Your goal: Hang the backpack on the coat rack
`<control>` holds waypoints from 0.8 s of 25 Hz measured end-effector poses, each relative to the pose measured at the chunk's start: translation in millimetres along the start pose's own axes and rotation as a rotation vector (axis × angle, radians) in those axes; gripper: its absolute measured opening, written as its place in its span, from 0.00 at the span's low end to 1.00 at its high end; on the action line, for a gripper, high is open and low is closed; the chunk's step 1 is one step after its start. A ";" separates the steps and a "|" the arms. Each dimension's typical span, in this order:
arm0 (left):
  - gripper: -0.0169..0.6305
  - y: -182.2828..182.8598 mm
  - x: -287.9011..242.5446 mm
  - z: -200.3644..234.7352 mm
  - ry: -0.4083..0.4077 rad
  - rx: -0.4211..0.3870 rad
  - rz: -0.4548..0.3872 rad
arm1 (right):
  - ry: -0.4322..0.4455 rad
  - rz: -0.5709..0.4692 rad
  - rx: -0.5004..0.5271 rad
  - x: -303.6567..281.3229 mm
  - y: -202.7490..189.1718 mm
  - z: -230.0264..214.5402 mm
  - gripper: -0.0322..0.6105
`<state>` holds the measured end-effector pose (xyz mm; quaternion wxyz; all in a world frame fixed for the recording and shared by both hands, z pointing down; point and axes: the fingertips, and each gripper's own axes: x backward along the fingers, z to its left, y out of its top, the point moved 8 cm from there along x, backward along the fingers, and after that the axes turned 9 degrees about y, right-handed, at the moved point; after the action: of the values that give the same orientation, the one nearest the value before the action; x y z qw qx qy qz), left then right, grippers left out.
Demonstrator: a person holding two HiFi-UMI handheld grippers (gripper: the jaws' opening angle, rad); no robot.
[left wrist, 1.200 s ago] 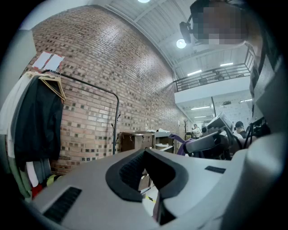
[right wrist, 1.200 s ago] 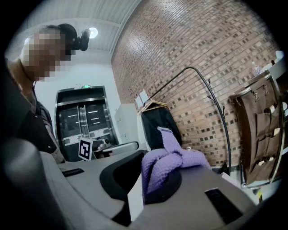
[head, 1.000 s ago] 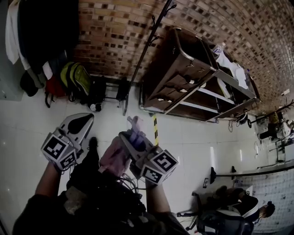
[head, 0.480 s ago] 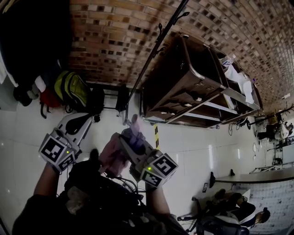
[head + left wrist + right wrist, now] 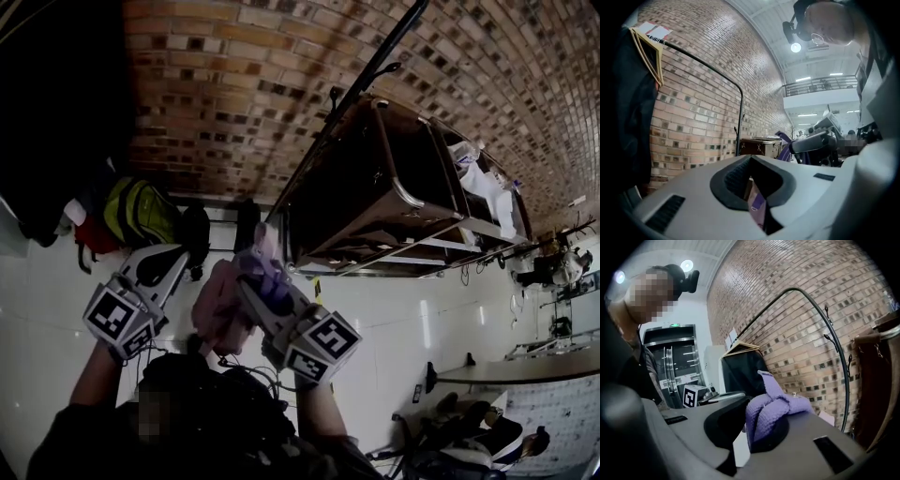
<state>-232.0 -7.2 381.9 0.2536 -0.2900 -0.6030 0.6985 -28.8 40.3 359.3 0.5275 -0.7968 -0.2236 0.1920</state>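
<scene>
A pink backpack (image 5: 220,305) hangs between my two grippers in the head view. Its purple strap (image 5: 773,408) is bunched in the right gripper (image 5: 757,425), which is shut on it. In the left gripper view a thin purple strap end (image 5: 757,206) is pinched between the closed jaws of the left gripper (image 5: 754,187). In the head view the left gripper (image 5: 173,255) is left of the bag and the right gripper (image 5: 258,261) is at its right. The black coat rack pole (image 5: 366,84) with small hooks rises ahead by the brick wall, also the coat rack pole (image 5: 834,333).
A brown wooden shelf unit (image 5: 394,187) stands right of the rack. A yellow-green backpack (image 5: 141,211) and a red bag (image 5: 89,234) lie at the wall's foot on the left, under dark hanging clothes (image 5: 56,112). Hangers (image 5: 647,47) sit on a rail. A person (image 5: 469,441) sits at lower right.
Both grippers have carried the backpack toward the brick wall. The wall, the rack pole and the shelf unit now loom larger and closer.
</scene>
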 end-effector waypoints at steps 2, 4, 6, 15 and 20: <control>0.08 0.7 -9.1 12.4 -0.009 0.009 0.001 | -0.011 -0.009 -0.011 -9.8 10.4 -13.0 0.05; 0.08 1.2 -16.9 21.9 -0.010 0.024 -0.006 | -0.011 -0.016 -0.021 -17.4 18.2 -25.1 0.05; 0.08 2.1 -25.2 29.4 -0.003 0.026 -0.012 | 0.000 -0.017 -0.018 -26.7 24.8 -35.7 0.05; 0.08 8.5 -83.4 57.3 0.066 0.003 0.003 | 0.058 0.009 -0.009 -58.6 48.8 -112.1 0.05; 0.08 18.8 -142.5 70.7 0.089 -0.013 -0.001 | 0.101 0.041 -0.007 -72.6 72.8 -168.3 0.05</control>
<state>-182.2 -159.4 384.8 0.2788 -0.3220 -0.5958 0.6809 13.6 -152.4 359.2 0.5313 -0.8116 -0.1813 0.1616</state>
